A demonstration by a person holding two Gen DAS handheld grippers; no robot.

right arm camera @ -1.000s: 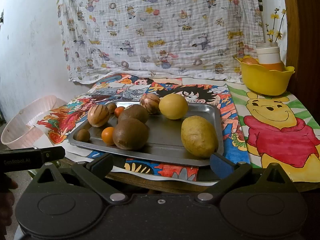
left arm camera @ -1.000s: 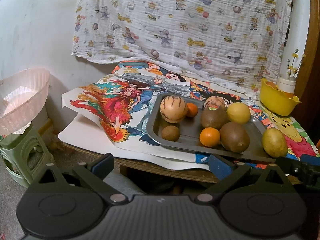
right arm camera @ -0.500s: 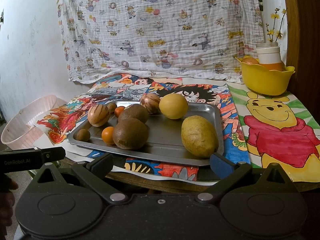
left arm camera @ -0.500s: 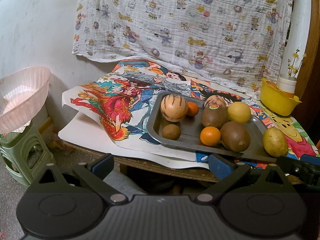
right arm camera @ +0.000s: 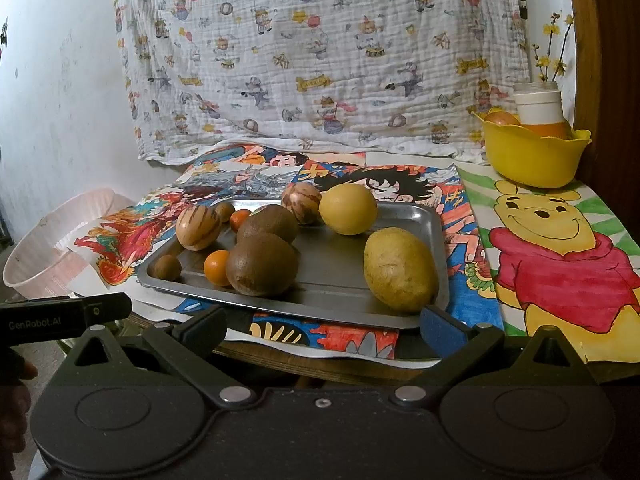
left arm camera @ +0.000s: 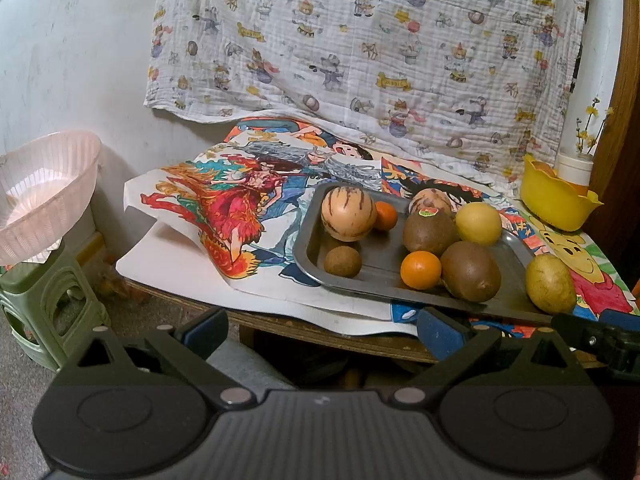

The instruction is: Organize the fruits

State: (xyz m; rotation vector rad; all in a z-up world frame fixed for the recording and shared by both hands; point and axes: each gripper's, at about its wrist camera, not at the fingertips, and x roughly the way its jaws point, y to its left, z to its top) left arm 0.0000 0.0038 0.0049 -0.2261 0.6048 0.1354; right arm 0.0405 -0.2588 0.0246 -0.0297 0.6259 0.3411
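We see the fruits lying on the metal tray (left arm camera: 310, 236): the pale potato-like fruit (right arm camera: 398, 270) at its near right corner. Only the left view shows the green stool (left arm camera: 48, 304) under the pink basket (left arm camera: 44, 192), left of the tray. Our left gripper (left arm camera: 320, 332) and right gripper (right arm camera: 322, 326) hover before the tray's near edge, both spread apart, holding nothing.

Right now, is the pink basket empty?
Empty, as far as visible: the pink basket shows only its bare ribbed inside; no fruit.
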